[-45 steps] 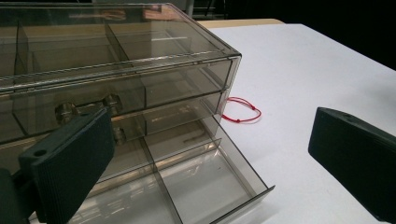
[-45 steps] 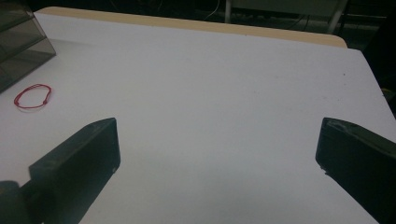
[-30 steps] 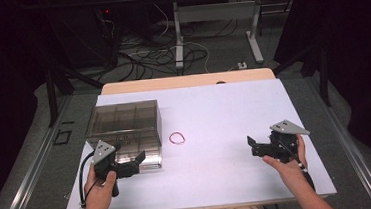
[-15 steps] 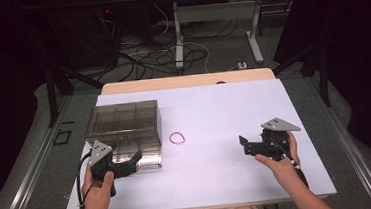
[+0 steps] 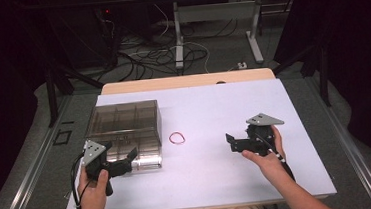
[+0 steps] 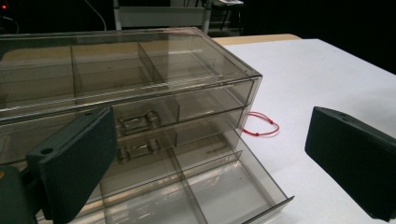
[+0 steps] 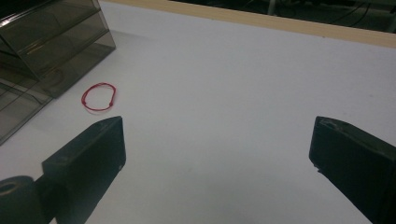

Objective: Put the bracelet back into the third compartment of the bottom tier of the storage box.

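We have the smoky clear plastic drawer box [image 5: 124, 129] at the left of the high view, its bottom drawer [image 6: 205, 191] pulled out toward us and showing bare compartments. The thin red elastic loop [image 5: 177, 137] lies flat on the white worktop [image 5: 214, 182], just right of the box's front corner and near the middle of the frame.

Our left tool [image 5: 123, 163] sits low at the left, right at the open drawer's front, its jaws spread wide with nothing between them. Our right tool [image 5: 232, 143] hovers right of centre, pointing toward the loop but well apart from it, jaws likewise spread and empty.

We judge the work in hand to be getting the loop into the open drawer, and several things could spoil it:

- The loop is thin and lies flush on the worktop, so the jaws may close over it and slide off, or only push it along.
- It lies close to the box, so a nudge could send it against or under the drawer's edge, where the jaws cannot reach well.
- The left tool is close to the drawer front; a careless move there could shove the drawer shut or shift the light box.
- Elastic pinched by one strand may spring free on release and miss the compartment.
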{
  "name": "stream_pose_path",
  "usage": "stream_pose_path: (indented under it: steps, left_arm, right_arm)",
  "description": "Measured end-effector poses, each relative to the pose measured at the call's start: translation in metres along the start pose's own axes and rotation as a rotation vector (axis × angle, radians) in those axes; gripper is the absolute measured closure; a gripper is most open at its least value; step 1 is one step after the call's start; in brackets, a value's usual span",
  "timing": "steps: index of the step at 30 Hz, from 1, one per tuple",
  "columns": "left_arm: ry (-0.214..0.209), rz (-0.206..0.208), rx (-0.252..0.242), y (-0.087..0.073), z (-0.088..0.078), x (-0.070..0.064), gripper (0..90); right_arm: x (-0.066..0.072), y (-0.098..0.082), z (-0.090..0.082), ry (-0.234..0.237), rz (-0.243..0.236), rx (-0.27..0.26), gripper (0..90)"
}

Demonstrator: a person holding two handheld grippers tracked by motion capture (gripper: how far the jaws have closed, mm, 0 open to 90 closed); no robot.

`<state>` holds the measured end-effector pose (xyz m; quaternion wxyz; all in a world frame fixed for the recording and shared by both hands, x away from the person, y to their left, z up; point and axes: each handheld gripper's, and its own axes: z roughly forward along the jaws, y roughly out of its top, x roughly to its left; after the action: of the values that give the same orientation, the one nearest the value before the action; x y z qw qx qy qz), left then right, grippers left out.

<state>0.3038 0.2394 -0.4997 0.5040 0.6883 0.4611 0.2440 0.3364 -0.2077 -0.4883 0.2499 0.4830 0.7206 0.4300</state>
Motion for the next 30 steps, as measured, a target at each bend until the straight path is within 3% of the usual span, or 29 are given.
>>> stream_pose_path:
  steps: [16, 30]
  left_arm:
    - [0.014, -0.035, 0.023, -0.003, 0.001, 0.011, 2.5]
    - [-0.008, -0.043, 0.044, -0.004, 0.002, 0.011, 3.4]
  right_arm:
    - [0.035, 0.021, 0.035, 0.054, -0.055, 0.041, 4.9]
    - [0.051, 0.035, 0.056, 0.069, -0.073, 0.071, 10.3]
